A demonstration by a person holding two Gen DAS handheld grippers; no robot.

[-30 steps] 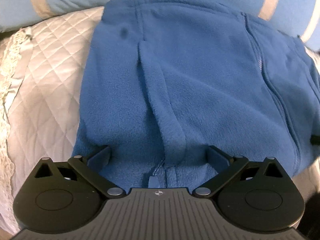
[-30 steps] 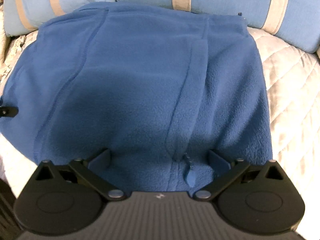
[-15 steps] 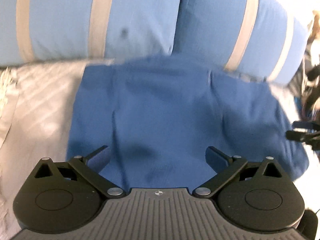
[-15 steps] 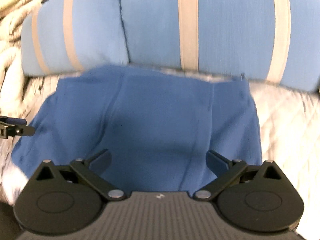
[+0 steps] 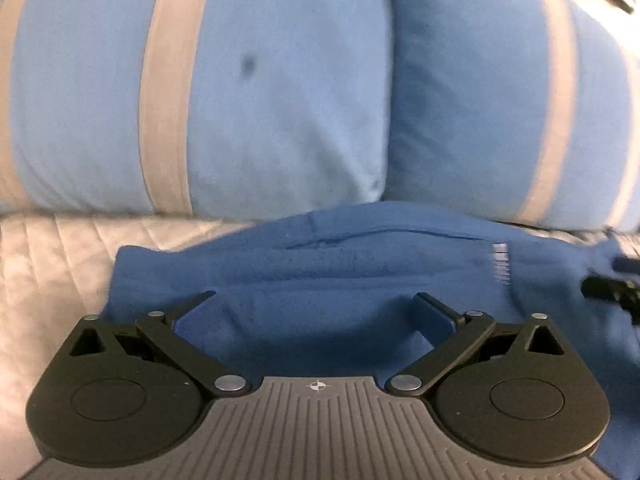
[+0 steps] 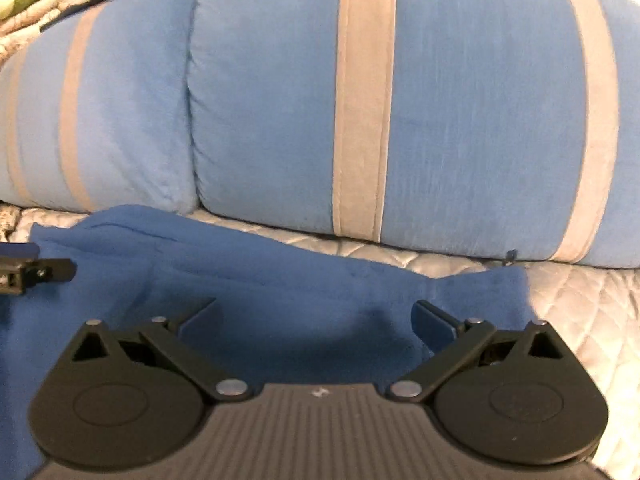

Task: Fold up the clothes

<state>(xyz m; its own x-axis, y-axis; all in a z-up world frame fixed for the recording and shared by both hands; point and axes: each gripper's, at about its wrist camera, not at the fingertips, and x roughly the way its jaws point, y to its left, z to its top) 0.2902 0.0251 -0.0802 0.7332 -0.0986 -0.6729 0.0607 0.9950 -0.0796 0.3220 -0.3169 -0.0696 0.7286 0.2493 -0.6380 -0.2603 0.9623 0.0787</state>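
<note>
Behind, two striped blue pillows [image 5: 280,92] fill twelve o'clock on the quilted white bedspread [image 6: 580,304]. Folded blue fleece [image 5: 340,280] lies long axis three-to-nine. Left gripper [image 5: 316,308] and right gripper [image 6: 316,312] gape, released, above it.

My right gripper [image 6: 316,314] stands with jaws spread wide, nothing between them, low over the blue fleece garment [image 6: 280,292]. The fleece lies on a quilted white bedcover [image 6: 580,304]. Two light-blue pillows with beige stripes [image 6: 440,112] stand behind it. The left gripper's fingertip [image 6: 36,272] shows at the left edge.
</note>
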